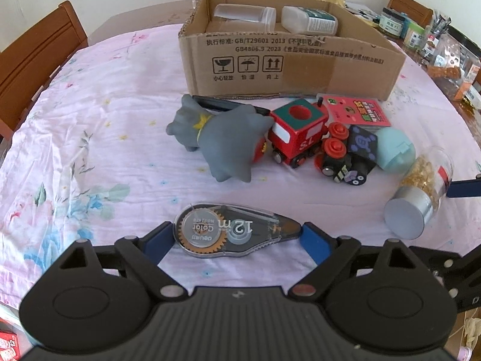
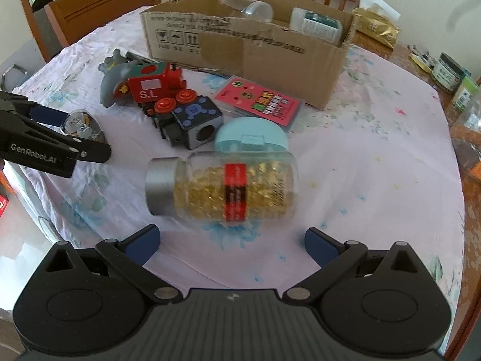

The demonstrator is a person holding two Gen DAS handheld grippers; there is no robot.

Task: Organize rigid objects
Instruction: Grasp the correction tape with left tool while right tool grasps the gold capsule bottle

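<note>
Here the left hand-held gripper (image 1: 237, 236) sits low in the left wrist view with its blue pads spread wide on either side of a clear correction tape dispenser (image 1: 233, 231), which lies flat on the pink floral tabletop (image 1: 90, 138); whether the pads actually touch it I cannot tell. In the right wrist view the right hand-held gripper (image 2: 231, 242) is also wide open and holds nothing. Just beyond its fingers, at the centre of the frame, a capsule bottle (image 2: 222, 188) with a grey cap lies on its side, slightly blurred. Behind it, touching or nearly so, is a pale blue container (image 2: 251, 138). Further up and to the left cluster a black cube (image 2: 195, 120), a red toy train (image 2: 156, 85) and a grey toy animal (image 2: 115, 79), with a pink card pack (image 2: 260, 100) to their right. A cardboard box (image 2: 255, 51) at the top of the frame holds two plastic bottles lying on their sides
</note>
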